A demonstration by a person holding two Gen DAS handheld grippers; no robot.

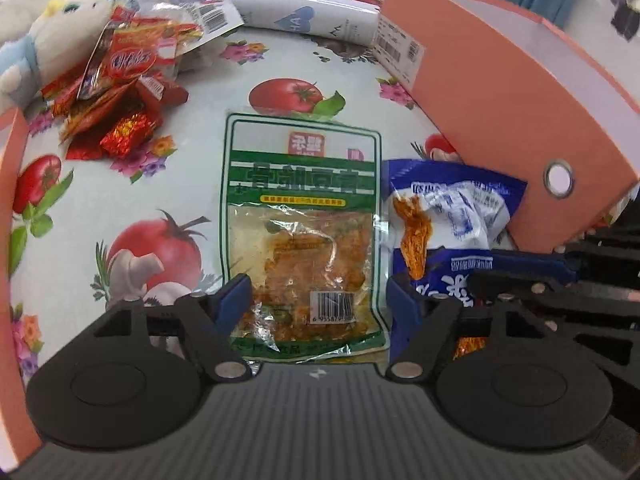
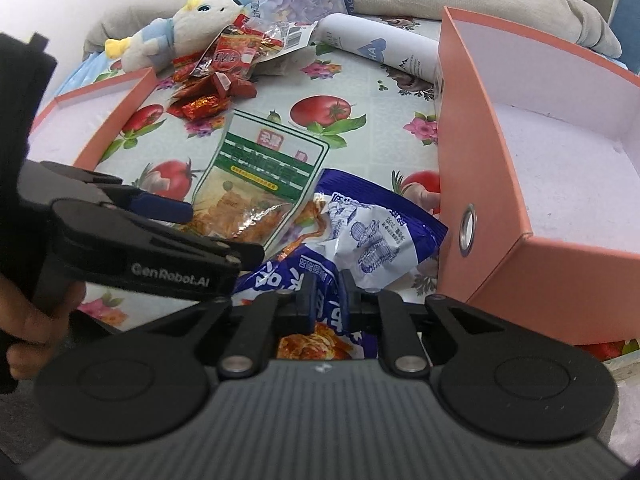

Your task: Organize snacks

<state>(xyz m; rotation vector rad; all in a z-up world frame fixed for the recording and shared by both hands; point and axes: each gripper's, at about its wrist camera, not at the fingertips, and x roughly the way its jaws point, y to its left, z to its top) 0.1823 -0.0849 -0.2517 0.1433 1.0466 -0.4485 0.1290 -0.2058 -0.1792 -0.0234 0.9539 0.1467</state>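
A green-and-clear snack packet (image 1: pixel 300 224) lies flat on the tomato-print tablecloth; it also shows in the right wrist view (image 2: pixel 256 176). My left gripper (image 1: pixel 318 296) is open, its blue fingers on either side of the packet's near end. A blue-and-white snack bag (image 2: pixel 360 236) lies beside it, next to the right orange box (image 2: pixel 520 184). My right gripper (image 2: pixel 326 300) is shut on the near end of the blue bag. The blue bag also shows in the left wrist view (image 1: pixel 448 216), with the right gripper reaching in from the right.
A pile of small red snack packets (image 1: pixel 116 96) lies at the far left. A second orange box (image 2: pixel 100 120) stands left. A plush toy (image 2: pixel 188 28), a white tube (image 2: pixel 376 48) and a purple bag (image 2: pixel 304 0) lie at the back.
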